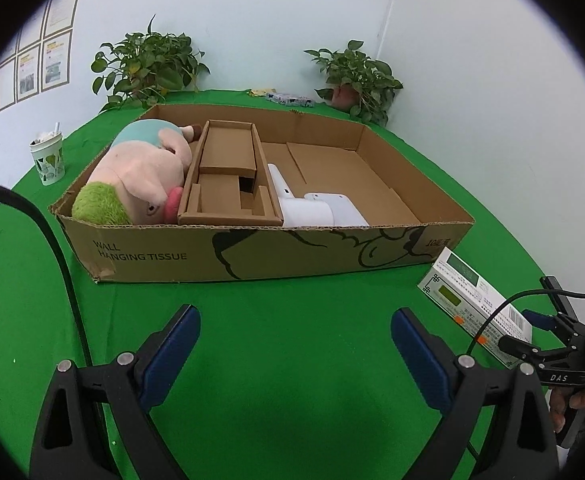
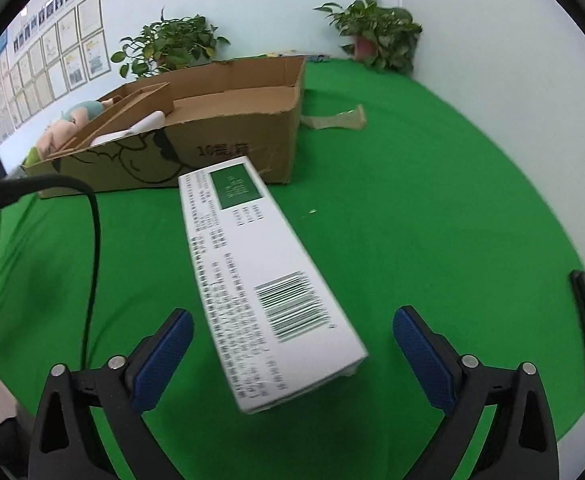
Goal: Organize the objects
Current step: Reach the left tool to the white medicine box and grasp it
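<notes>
With the right gripper [image 2: 292, 356] released astride the white carton [image 2: 260, 276], centre it lower before clenching across the carton's narrow sides.

Printed in dark capitals on the front wall of the cardboard box [image 1: 164, 256], lower left of centre in the left wrist view: "WALL HANGING TISSUE". On the black tool mount [image 1: 560, 378] at lower right: "DAS". On the white carton [image 2: 260, 280], centre of the right wrist view: barcode and fine print, too small to read.

Matt corrugated cardboard tray [image 1: 252, 256], glossy paperboard carton [image 2: 260, 280], green cloth [image 1: 292, 360]
</notes>
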Motion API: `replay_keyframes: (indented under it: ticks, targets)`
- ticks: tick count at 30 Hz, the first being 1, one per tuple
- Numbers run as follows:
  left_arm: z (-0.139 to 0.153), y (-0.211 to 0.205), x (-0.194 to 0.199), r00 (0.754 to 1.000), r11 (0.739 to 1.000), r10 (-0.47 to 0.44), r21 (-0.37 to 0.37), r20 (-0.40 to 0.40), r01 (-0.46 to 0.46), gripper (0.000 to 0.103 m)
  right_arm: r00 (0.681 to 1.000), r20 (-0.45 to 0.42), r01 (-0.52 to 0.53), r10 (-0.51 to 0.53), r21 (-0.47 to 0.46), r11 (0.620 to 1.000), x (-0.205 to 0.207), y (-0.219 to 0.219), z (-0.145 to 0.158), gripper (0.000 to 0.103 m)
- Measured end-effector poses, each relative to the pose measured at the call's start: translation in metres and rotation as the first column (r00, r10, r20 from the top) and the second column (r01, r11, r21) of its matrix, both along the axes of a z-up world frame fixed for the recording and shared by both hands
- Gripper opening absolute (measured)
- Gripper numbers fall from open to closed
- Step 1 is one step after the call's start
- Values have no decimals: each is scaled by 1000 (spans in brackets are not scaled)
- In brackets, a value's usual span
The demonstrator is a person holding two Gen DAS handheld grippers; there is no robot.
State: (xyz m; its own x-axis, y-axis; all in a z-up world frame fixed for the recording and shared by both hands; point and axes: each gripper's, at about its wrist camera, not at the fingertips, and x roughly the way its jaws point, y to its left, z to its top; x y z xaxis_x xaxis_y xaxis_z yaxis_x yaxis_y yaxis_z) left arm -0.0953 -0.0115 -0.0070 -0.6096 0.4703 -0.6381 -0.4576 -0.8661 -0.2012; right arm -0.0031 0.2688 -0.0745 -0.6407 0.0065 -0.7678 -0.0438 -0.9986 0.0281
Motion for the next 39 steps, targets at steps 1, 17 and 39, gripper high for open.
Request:
replay_keyframes:
  ticks: [1, 17, 39]
  targets:
    - [-1, 0, 1, 1000, 1000, 0, -6, -1, 0, 97, 1000, 3, -9, 9, 5, 1000, -3, -4, -2, 81]
    - [-16, 8, -41, 941, 972, -199, 175, 273, 155, 96, 971, -48, -236, 236, 5, 972, -10, -112, 3, 102]
    - [-68, 96, -41, 705, 856, -487, 444, 516, 267, 73, 987, 20, -161, 162, -41, 986, -5, -108, -13, 69]
